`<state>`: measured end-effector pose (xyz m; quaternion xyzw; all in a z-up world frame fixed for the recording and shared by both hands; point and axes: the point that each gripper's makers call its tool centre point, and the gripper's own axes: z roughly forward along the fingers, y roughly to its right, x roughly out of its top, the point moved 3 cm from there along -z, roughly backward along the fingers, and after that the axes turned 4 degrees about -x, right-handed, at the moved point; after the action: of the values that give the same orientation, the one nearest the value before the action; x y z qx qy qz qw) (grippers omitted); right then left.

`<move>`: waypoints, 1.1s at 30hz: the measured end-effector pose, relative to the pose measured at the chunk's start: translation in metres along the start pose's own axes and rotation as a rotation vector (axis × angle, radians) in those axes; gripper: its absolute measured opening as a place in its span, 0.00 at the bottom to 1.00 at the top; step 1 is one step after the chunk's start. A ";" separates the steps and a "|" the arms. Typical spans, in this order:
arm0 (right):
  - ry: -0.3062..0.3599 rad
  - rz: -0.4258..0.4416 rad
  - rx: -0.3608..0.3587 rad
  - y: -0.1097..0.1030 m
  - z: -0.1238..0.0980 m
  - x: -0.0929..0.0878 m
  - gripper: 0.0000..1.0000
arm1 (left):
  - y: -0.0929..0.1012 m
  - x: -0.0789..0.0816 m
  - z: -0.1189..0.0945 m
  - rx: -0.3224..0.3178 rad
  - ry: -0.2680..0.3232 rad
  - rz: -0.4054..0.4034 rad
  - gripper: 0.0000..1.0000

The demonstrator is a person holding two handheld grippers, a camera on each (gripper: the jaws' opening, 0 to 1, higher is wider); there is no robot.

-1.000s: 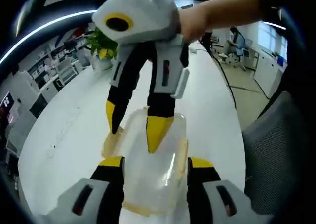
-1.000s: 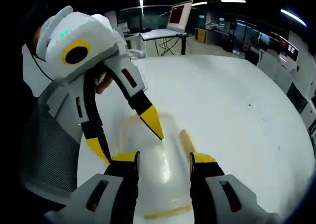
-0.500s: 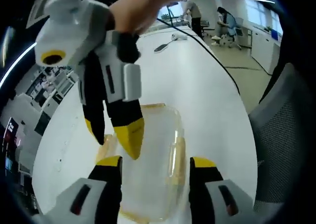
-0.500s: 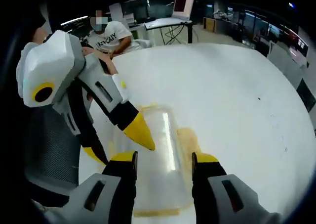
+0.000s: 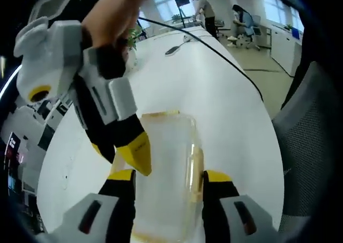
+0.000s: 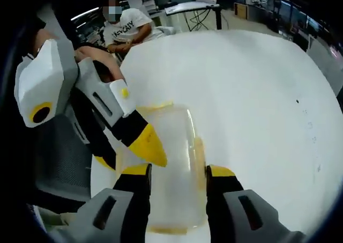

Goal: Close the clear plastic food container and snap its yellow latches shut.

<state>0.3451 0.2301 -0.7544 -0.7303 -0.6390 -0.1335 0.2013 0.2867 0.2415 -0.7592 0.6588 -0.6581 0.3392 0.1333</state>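
The clear plastic container [image 5: 167,146] lies on the white table [image 5: 225,103] with its lid down and yellowish latches along its edges, one at the right side [image 5: 197,165]. My left gripper [image 5: 169,177] hangs open just over its near end, a jaw at each side. The right gripper [image 5: 119,153] comes in from the upper left, open, with one yellow fingertip [image 5: 136,154] on the lid's left edge and the other outside it. In the right gripper view the container [image 6: 174,141] sits under my open right gripper [image 6: 177,173]. The left gripper [image 6: 126,154] straddles its left edge.
A grey mesh chair [image 5: 308,146] stands close to the table's edge, and its mesh [image 6: 59,157] also shows on the left of the right gripper view. A black cable [image 5: 214,47] runs across the far table. A seated person [image 6: 128,26] is beyond the table. Desks and people fill the background.
Both cameras have swung. In the left gripper view the right gripper has gone from over the lid's middle to its left edge. In the right gripper view the left gripper has sunk lower.
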 end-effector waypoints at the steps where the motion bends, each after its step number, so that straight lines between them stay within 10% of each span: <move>1: -0.012 0.001 0.002 0.000 0.000 0.001 0.37 | 0.000 0.000 0.000 0.001 0.003 0.001 0.44; 15: -0.237 -0.041 0.102 0.004 0.012 0.011 0.34 | -0.005 -0.003 0.000 0.014 0.025 -0.014 0.41; 33: 0.054 0.037 0.012 0.000 -0.002 -0.004 0.38 | 0.000 0.000 0.000 0.023 0.004 -0.007 0.43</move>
<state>0.3445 0.2255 -0.7545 -0.7369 -0.6205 -0.1454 0.2254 0.2872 0.2413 -0.7590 0.6619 -0.6516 0.3476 0.1285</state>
